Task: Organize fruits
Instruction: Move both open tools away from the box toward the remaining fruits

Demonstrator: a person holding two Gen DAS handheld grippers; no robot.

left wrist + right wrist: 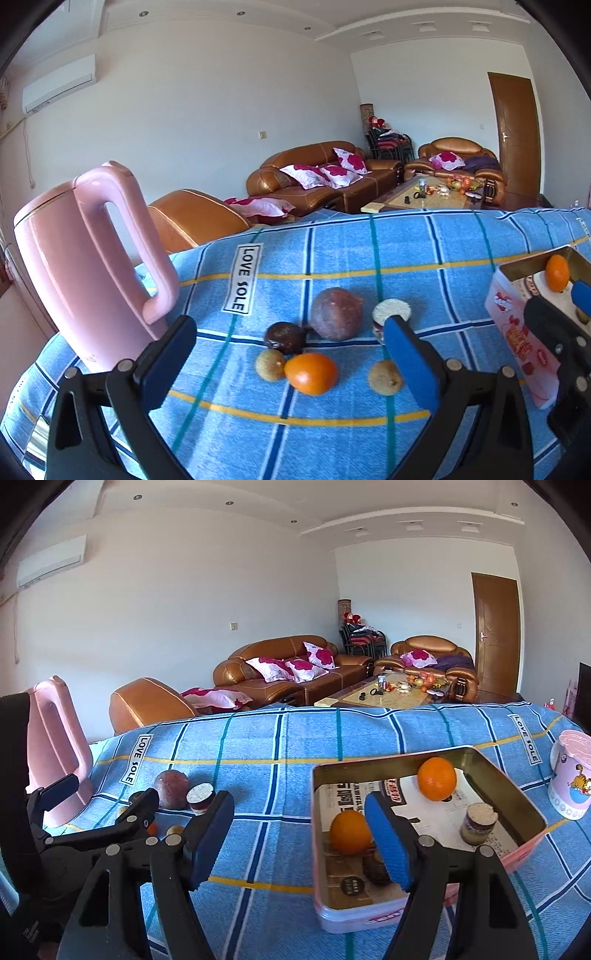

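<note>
On the blue checked cloth lies a cluster of fruit: a big purple-brown fruit, a dark passion fruit, an orange, two small brown fruits and a cut cane piece. My left gripper hovers open just before them, holding nothing. To the right stands a pink tin with two oranges, a cane piece and a dark fruit. My right gripper is open and empty, one finger over the tin's left part.
A pink kettle stands at the cloth's left edge, close to my left gripper. A pink cartoon cup sits right of the tin. Beyond the table's far edge are brown sofas and a coffee table.
</note>
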